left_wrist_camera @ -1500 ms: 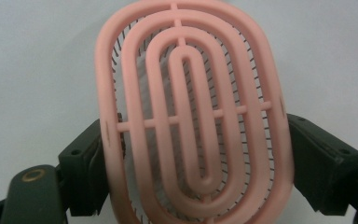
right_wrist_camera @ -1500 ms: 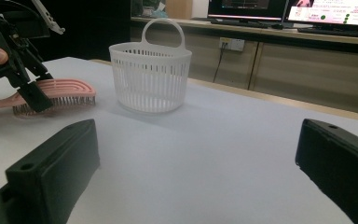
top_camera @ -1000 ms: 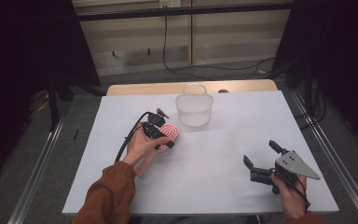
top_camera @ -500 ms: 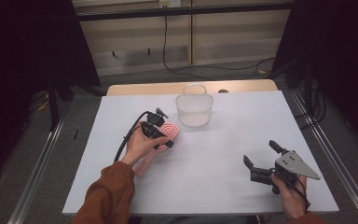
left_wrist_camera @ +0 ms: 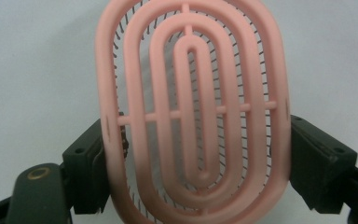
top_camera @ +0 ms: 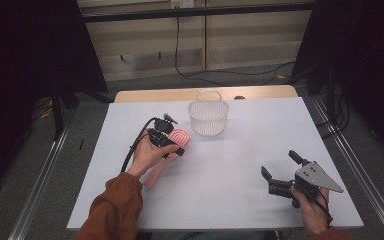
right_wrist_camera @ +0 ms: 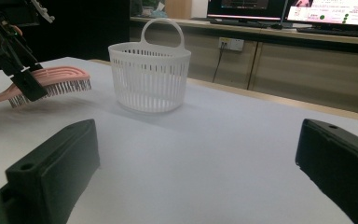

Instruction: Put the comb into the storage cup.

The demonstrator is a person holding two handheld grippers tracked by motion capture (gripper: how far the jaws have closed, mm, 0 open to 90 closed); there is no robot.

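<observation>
Jaws first: the left gripper [top_camera: 166, 135] has its two black jaws closed against the long edges of the pink brush [left_wrist_camera: 193, 112], one per side, squeezing the oval head around its lower half. Over at the lower right of the high view the right gripper [top_camera: 280, 172] sits with its jaws spread wide and nothing between them, parked low near the front of the white table [top_camera: 260, 145].

Starting closest to the person: the left hand [top_camera: 147, 155] comes in from bottom centre-left, and the brush handle trails back under it toward the table's near edge. In the right gripper view, at the upper left of the frame, the brush looks lifted off the surface, bristles facing down, head pointing toward the white basket [top_camera: 208, 116].

My guess on handling: it's a light, hollow plastic thing, rigid frame with open slots, thin bristles that'd bend if you mashed them. The smooth edges could slip, so gripping across the head's width like this seems sensible, though the handle hanging out behind may make it want to pivot.

Farther back, the basket stands upright just beyond the brush head, handle up, near the far edge of the table. It looks empty from here.
</observation>
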